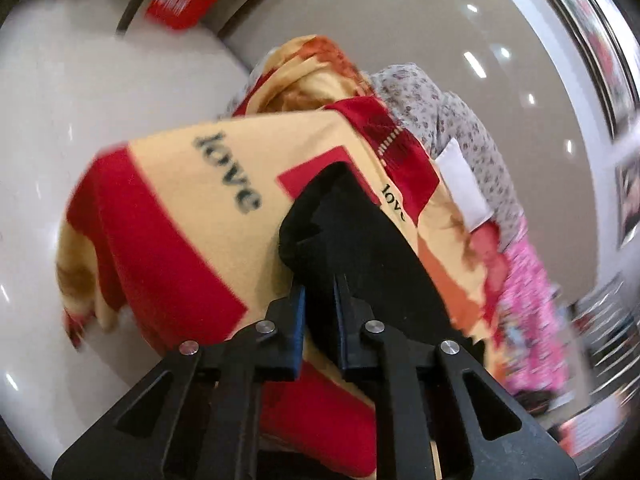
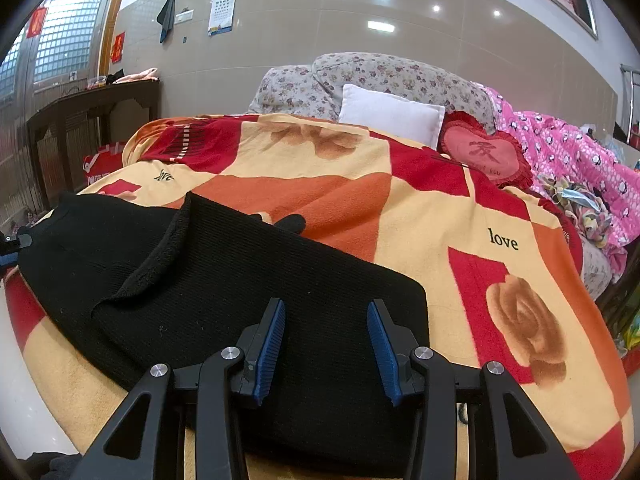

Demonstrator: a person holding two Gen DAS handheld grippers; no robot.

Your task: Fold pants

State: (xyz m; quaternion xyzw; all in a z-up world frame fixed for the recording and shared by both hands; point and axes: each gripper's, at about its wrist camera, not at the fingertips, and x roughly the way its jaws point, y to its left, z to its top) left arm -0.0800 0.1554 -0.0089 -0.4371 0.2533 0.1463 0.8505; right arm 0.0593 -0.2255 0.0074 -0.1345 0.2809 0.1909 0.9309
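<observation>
The black ribbed pants lie on a red, orange and cream "love" blanket that covers the bed, with one part folded over another and a fuzzy inner edge showing. My right gripper hangs open just above the near end of the pants, its blue pads clear of the cloth. In the left wrist view, which is tilted and blurred, my left gripper is shut on an edge of the pants. The blanket drapes over the bed's corner below it.
A white pillow, a red heart cushion, floral bedding and a pink quilt crowd the head and right side of the bed. A dark wooden cabinet stands at the left. Pale floor surrounds the bed's corner.
</observation>
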